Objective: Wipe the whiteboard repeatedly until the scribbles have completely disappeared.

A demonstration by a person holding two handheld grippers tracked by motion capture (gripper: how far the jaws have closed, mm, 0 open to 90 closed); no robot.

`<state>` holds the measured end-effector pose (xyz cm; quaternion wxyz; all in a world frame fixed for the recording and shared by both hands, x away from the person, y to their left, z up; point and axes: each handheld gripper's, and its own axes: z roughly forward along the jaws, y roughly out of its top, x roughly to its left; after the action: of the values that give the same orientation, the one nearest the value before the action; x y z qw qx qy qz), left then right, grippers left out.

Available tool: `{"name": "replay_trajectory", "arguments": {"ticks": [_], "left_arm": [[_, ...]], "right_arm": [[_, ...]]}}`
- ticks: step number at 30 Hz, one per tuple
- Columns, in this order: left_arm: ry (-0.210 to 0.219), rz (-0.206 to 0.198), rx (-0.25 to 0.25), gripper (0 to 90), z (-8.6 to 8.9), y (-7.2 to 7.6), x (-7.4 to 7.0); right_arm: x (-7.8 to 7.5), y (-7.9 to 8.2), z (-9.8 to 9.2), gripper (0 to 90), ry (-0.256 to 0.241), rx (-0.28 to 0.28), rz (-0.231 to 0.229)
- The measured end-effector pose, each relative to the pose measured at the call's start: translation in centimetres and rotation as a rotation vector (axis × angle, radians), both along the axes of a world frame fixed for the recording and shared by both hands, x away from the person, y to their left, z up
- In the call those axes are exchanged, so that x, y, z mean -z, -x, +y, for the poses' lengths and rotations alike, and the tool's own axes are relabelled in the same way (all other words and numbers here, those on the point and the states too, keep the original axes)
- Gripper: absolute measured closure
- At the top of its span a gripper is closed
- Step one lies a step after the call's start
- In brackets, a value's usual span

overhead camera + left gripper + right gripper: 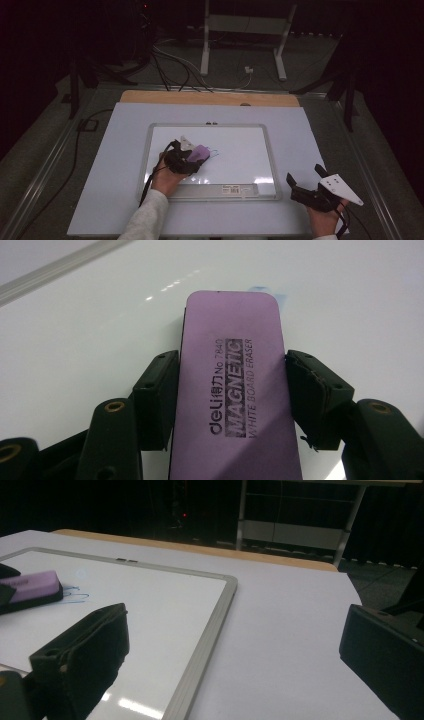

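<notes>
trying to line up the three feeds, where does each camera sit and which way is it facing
High view: above the person's side, looking forward and down on the whiteboard; both forearms, left gripper, right gripper.
Left gripper view: on the left gripper, looking along its jaws, clamped on the purple eraser.
Right gripper view: on the right gripper, looking across the table; jaws apart.
Shared: eraser and whiteboard in all three.

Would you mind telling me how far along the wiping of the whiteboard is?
Done: the left gripper is clamped on the purple eraser, which rests on the whiteboard. In hand: the eraser sits beside the blue scribble. Left: that mark remains. The right gripper waits open beside the board.
</notes>
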<state>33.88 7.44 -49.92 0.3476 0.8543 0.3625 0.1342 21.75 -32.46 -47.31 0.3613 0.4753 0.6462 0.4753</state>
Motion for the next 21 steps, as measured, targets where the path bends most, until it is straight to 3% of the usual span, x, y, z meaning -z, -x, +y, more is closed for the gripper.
{"name": "replay_trajectory", "arguments": {"ticks": [3, 6, 12, 14, 16, 17, 21], "left_arm": [[0.000, 0.007, 0.015, 42.0, -0.1, -0.1, 0.0], [-0.007, 0.001, -0.013, 42.1, 0.0, -0.4, 0.0], [-0.033, -0.018, -0.158, 42.1, 0.9, -1.7, 0.0], [-0.043, -0.029, -0.244, 42.1, 1.4, -2.3, 0.0], [-0.019, -0.015, -0.289, 42.1, 1.9, -2.8, 0.1], [-0.004, -0.006, -0.308, 42.1, 2.0, -3.0, 0.1], [-0.027, -0.009, -0.306, 42.1, 1.7, -3.1, 0.0]], "right_arm": [[0.0, 0.0, 0.0, 0.1, 0.001, 0.001, -0.001], [0.0, 0.1, -0.1, 0.1, 0.002, 0.002, -0.002], [-0.1, 0.1, -0.1, 0.2, -0.002, 0.004, -0.002], [0.0, 0.1, -0.2, 0.2, -0.003, 0.005, -0.002], [0.0, 0.1, -0.2, 0.1, -0.003, 0.006, -0.001], [0.0, 0.1, -0.2, 0.2, -0.002, 0.005, -0.002], [0.0, 0.1, -0.2, 0.1, -0.001, 0.003, -0.001]]}}
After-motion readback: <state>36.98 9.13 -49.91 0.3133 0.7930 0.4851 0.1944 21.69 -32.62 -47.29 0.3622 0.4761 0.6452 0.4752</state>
